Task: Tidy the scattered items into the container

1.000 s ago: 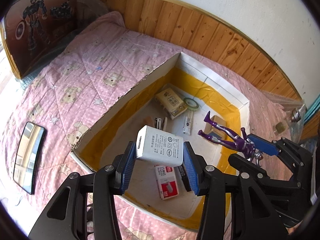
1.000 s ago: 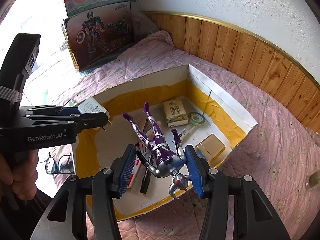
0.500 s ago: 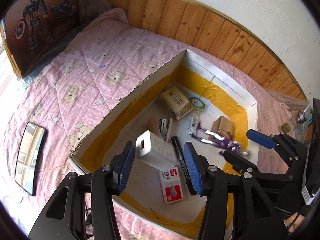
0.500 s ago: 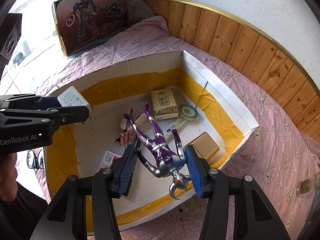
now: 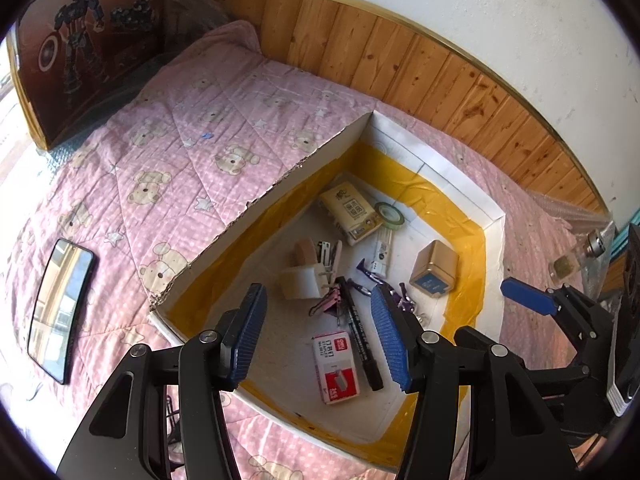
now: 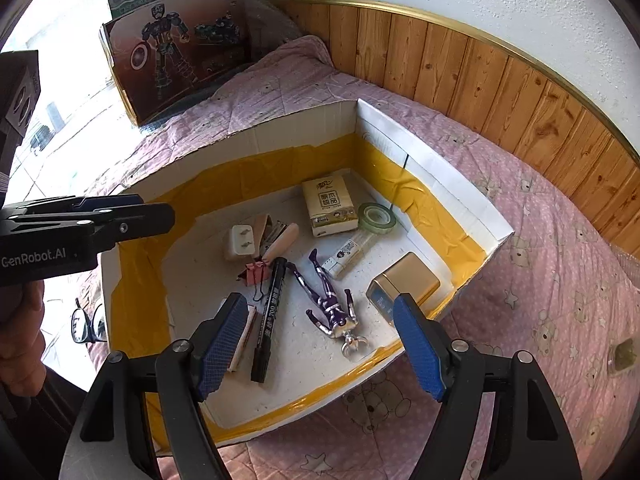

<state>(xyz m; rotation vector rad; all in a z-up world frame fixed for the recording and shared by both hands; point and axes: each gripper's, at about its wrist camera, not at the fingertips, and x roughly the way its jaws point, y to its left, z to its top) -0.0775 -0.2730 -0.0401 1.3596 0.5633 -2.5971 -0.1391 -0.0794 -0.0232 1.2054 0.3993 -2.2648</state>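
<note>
Two hand-held grippers, left [image 5: 318, 334] and right [image 6: 318, 346], open wider with nothing between them above one cardboard box [image 6: 452, 186] on the bed [image 5: 168, 168], where one white charger [image 6: 240, 242] and one purple figure [image 6: 328, 304] lie.

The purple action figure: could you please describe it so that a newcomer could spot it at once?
Look inside the open cardboard box with yellow tape on the pink bedspread. Near its front wall, between the black marker and gold tin, lies the purple action figure, the only human-shaped item, silver-headed.
</note>
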